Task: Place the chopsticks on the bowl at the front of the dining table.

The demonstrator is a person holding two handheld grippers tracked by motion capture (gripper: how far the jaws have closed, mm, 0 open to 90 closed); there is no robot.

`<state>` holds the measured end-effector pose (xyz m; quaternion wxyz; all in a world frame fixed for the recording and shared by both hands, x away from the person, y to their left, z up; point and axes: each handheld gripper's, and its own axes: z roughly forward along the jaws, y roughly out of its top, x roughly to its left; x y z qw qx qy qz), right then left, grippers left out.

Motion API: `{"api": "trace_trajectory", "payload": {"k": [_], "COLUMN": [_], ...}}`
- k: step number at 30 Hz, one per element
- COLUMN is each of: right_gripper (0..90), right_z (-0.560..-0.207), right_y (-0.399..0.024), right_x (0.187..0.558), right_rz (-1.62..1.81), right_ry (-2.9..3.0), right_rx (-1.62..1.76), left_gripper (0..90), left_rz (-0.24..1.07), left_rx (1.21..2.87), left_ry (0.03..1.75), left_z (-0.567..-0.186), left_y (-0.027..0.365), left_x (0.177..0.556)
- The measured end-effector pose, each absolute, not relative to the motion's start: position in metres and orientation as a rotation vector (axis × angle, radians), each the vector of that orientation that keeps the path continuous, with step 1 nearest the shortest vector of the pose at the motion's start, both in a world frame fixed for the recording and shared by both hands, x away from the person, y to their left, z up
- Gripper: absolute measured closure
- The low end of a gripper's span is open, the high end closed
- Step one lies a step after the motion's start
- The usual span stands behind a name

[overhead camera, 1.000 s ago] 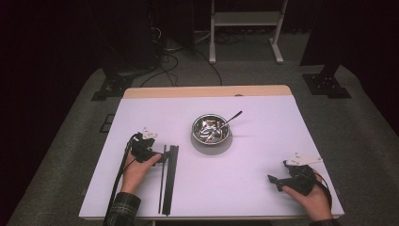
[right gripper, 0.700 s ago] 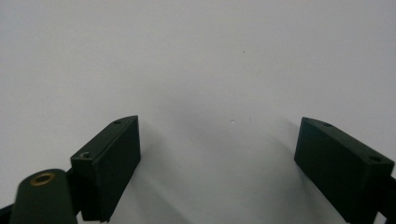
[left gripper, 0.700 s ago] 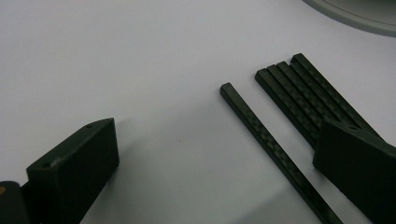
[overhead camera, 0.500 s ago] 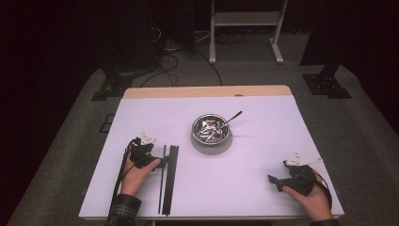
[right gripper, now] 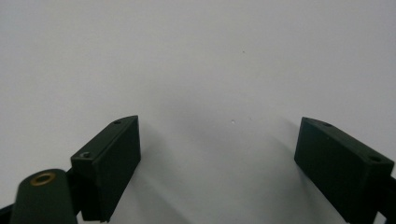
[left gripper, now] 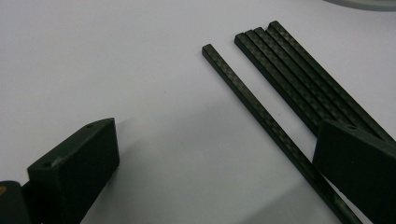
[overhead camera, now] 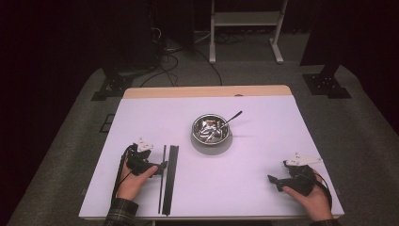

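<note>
Long, thin black rods of woven carbon-fibre texture are lying on the white table, to the left of the round steel bowl. One rod is sitting slightly apart from the bundled four. The left tongs are standing spread wide, straddling that single rod. The right tongs are gaping open over bare table, well right of the bowl.

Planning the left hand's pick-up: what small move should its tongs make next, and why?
Probably close the left tongs on the single black carbon-weave rod: the jaws stand open, the rod runs between them beside the right jaw, apart from the bundle of four black rods.
</note>
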<state>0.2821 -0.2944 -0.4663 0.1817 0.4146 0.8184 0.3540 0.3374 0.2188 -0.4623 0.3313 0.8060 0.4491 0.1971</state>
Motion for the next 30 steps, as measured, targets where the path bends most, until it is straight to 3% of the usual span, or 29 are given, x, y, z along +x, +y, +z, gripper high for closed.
{"api": "trace_trajectory", "payload": {"k": [30], "right_gripper": [12.7], "right_z": [-0.466], "right_y": [-0.294], "right_x": [0.282], "right_rz": [0.999], "right_ry": [2.310], "right_rx": [1.170], "left_gripper": [0.0], "left_rz": [0.531], "left_rx": [2.090], "left_ry": [1.208], "left_z": [-0.463], "left_y": [0.224], "left_x": [0.286]}}
